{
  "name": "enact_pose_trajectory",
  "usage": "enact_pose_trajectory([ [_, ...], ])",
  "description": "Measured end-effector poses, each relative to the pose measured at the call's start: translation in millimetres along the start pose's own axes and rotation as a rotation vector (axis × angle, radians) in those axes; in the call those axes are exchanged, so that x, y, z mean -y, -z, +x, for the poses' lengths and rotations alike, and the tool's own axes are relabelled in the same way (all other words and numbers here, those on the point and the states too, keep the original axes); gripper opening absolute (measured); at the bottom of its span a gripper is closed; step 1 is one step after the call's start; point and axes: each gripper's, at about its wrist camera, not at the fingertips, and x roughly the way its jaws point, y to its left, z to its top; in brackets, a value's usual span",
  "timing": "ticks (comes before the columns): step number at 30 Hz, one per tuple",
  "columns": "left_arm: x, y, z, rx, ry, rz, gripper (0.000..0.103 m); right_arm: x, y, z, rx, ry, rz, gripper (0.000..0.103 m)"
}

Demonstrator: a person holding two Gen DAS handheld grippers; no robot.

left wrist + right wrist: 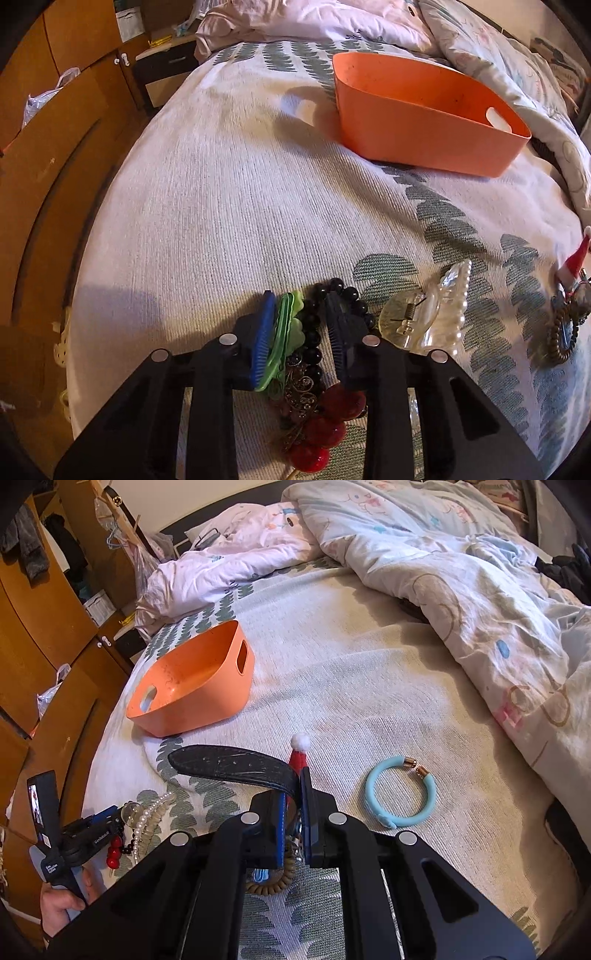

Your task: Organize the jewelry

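Note:
My left gripper [301,297] stands over a small heap of jewelry on the bedspread. A green hair clip [284,332] leans on its left pad, and a black bead bracelet [312,332] lies beside it. A thin strip of cloth shows between the beads and the right pad. Red beads [325,424] and a brass filigree piece [299,387] lie under the jaws. My right gripper [295,786] is shut on the end of a black strap [229,766], which sticks out to the left above the bed. The orange basket [424,122] [195,686] sits empty further up the bed.
A clear pearl-edged claw clip [439,314], a small Santa hat [299,753] and a coil hair tie [557,339] lie near the grippers. A light blue bracelet [400,794] lies to the right. A crumpled duvet [443,572] covers the far side; wooden wardrobes [55,147] line the left.

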Motion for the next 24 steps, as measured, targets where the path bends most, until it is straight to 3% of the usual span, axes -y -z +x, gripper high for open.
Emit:
enact_pose_trajectory([
  [4, -8, -2, 1, -0.003, 0.024, -0.026, 0.02, -2, 1, 1, 0.0, 0.002, -0.003, 0.007],
  [13, -18, -4, -1, -0.011, 0.078, -0.078, 0.017, 0, -1, -1, 0.014, -0.001, 0.002, 0.007],
  [16, -21, -6, -4, -0.009, 0.092, -0.09, 0.01, 1, -3, -5, 0.024, -0.006, 0.007, 0.006],
  [24, -28, -9, -11, -0.01, 0.122, -0.119, 0.01, 1, -8, -22, 0.059, -0.022, 0.014, 0.006],
])
